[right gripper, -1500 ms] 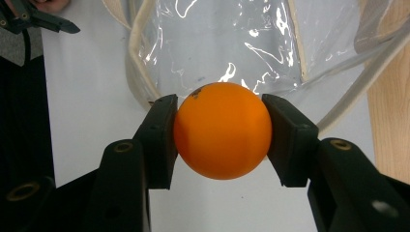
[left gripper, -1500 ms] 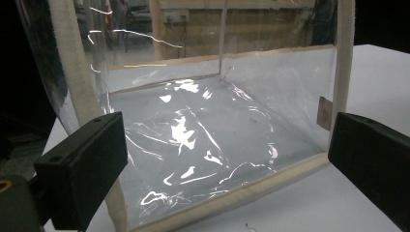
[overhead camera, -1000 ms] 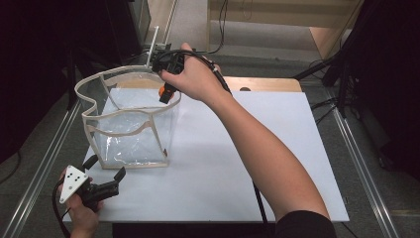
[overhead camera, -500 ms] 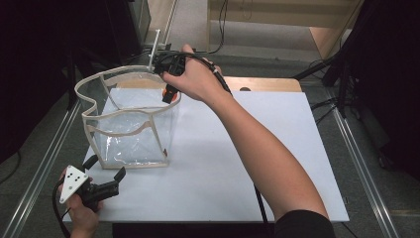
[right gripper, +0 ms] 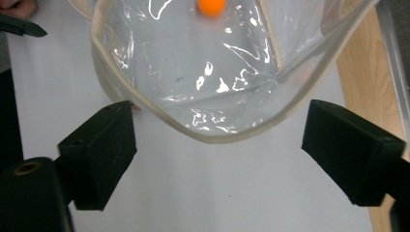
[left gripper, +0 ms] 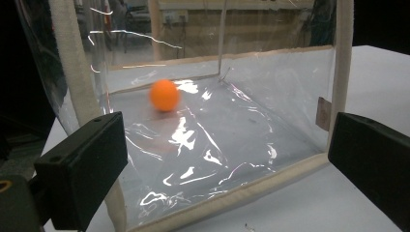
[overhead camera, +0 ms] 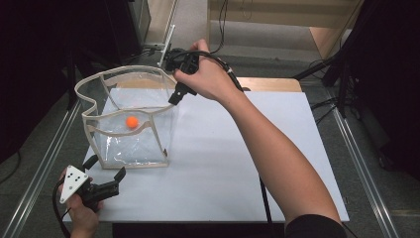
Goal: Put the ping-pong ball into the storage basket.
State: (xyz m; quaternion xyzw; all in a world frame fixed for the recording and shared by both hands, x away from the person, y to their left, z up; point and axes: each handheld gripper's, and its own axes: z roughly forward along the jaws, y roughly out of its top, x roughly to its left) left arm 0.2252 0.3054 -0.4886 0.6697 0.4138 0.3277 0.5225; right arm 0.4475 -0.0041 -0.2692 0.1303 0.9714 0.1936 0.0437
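A clear plastic bin (overhead camera: pixel 133 164) with a beige fabric rim stands at the back left of the white table (overhead camera: pixel 237 148). An orange ball (overhead camera: pixel 131 122) lies on the bin's floor; it looks blurred in the left gripper view (left gripper: pixel 164 95) and sits at the top of the right gripper view (right gripper: pixel 212 6). My right gripper (overhead camera: pixel 176 96) hangs over the bin's far right corner, pointing down. Its jaws have just been opening and stand open with nothing between them, the bin's rim (right gripper: pixel 212 137) below them. My left gripper (overhead camera: pixel 105 168) rests open at the table's front left, facing the bin wall (left gripper: pixel 227 159).
A wooden strip (overhead camera: pixel 272 84) borders the table's far edge. Metal rails (overhead camera: pixel 359 158) run along both sides. Cables trail behind the table, and a white upright rod (overhead camera: pixel 167 42) stands beyond the bin. White surface lies bare to the right of the bin.
The right gripper held the orange ball over the bin; its jaws opened and the ball now lies inside the bin. The right hand shifted slightly. The left gripper stayed put.
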